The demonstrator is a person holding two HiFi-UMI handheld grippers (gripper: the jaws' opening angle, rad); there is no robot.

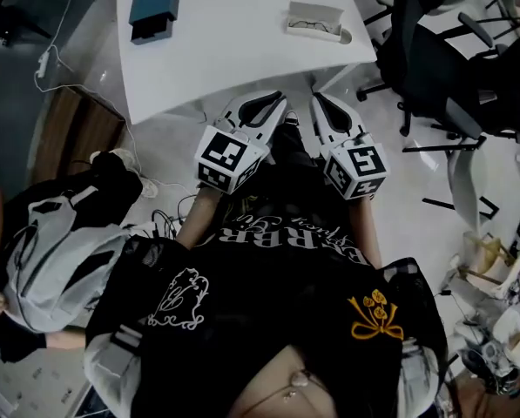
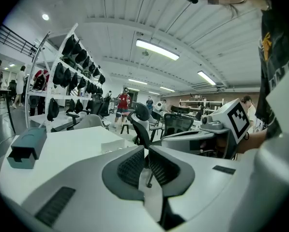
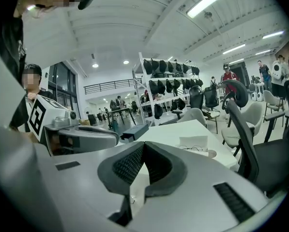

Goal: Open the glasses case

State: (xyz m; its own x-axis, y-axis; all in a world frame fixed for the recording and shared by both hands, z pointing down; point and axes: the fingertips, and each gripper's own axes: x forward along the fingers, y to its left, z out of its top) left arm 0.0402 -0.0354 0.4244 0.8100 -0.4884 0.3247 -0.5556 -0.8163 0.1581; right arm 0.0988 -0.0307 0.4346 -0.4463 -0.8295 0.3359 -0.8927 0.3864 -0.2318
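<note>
1. Head view shows the glasses case point(image 1: 314, 20) on the white desk point(image 1: 233, 55). It lies at about one o'clock from the two grippers and well apart from them. A teal box point(image 1: 155, 3) lies at eleven o'clock.
2. The left gripper point(image 1: 273, 103) and right gripper point(image 1: 322, 103) hang off the desk's near edge, close to the person's body. The fingers of each are clenched on nothing.
3. The step in hand looks like the approach. To do it well:
   - Release both sets of fingers before reaching the case.
   - Steady the base with one gripper and take the lid's edge with the other.
   - Come in low and level, so the light case is not shoved across the smooth desk.
4. A pair of glasses shows at the case, so the lid may already be up. Check that before gripping, and keep the fingers off the lenses.
5. Right gripper view shows the case point(image 3: 196, 143) side-on, at two o'clock of its shut fingers. The glasses' frame stands out against a pale upright wall. From above, the head view flattens this.
6. Left gripper view shows the case point(image 2: 114, 145) only as a small pale block at ten o'clock. It shows the teal box's point(image 2: 25, 148) dark open end more plainly than the head view does.
</note>
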